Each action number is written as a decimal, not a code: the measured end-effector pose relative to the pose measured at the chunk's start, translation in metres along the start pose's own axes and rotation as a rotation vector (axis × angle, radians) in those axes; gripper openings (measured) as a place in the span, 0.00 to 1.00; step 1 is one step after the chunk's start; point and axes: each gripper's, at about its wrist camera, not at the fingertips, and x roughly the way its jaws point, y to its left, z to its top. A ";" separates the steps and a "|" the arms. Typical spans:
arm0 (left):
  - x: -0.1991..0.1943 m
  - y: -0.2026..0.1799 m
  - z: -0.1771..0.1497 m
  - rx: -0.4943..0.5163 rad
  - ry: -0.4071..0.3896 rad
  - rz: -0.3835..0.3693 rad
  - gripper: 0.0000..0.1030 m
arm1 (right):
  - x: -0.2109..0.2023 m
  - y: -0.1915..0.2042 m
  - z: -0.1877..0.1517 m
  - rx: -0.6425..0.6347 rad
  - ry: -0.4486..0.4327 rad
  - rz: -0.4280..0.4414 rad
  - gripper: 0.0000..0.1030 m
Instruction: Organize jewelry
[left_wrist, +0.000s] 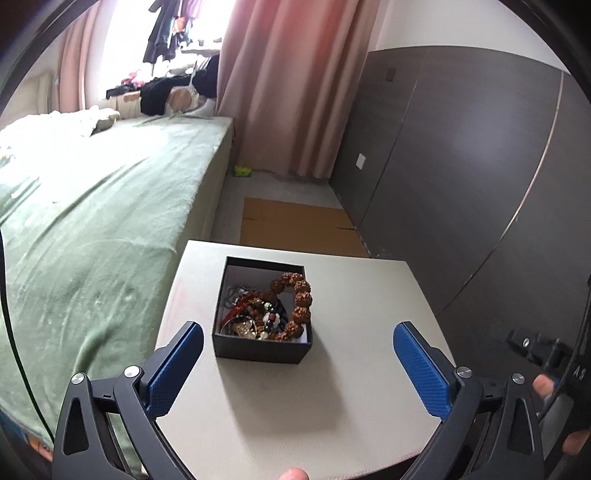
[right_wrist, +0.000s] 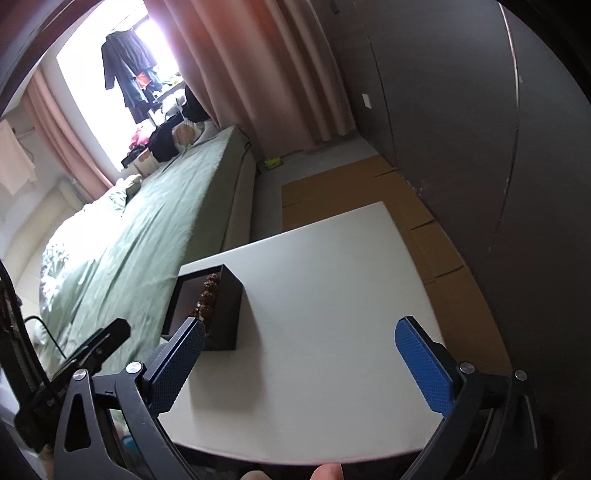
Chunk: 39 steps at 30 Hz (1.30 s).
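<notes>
Both tongs, left tongs (left_wrist: 298, 345) and right tongs (right_wrist: 300, 341), stand released and empty. You take the light, slippery bead bracelet (left_wrist: 295, 306) in the black box (left_wrist: 258, 350) by its stiff far beads.

1. Daylight pours in from the window (left_wrist: 122, 48), blown out to plain white in both views, so the clothes hanging against it read as dark shapes.
2. Near the window the bed (left_wrist: 92, 221) is overexposed; its pale bedding loses detail in glare.
3. Far from the window, the dark wall panels (left_wrist: 461, 155) look dim, with a soft sheen.
4. The box (left_wrist: 262, 314) on the table (left_wrist: 369, 295) throws a soft shadow away from the window, toward the camera.
5. Fisheye bending curves straight lines; black corners ring each view.
6. The right wrist view shows slight motion blur along the table's edge farthest from the window.
</notes>
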 end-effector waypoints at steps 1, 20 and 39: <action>-0.002 -0.001 -0.002 0.005 -0.005 0.005 0.99 | -0.004 0.000 -0.001 -0.004 -0.010 -0.014 1.00; -0.032 -0.016 -0.021 0.052 -0.065 0.015 0.99 | -0.040 0.003 -0.019 -0.078 -0.022 0.006 1.00; -0.031 -0.021 -0.018 0.070 -0.062 0.010 0.99 | -0.040 -0.003 -0.016 -0.052 -0.011 0.031 1.00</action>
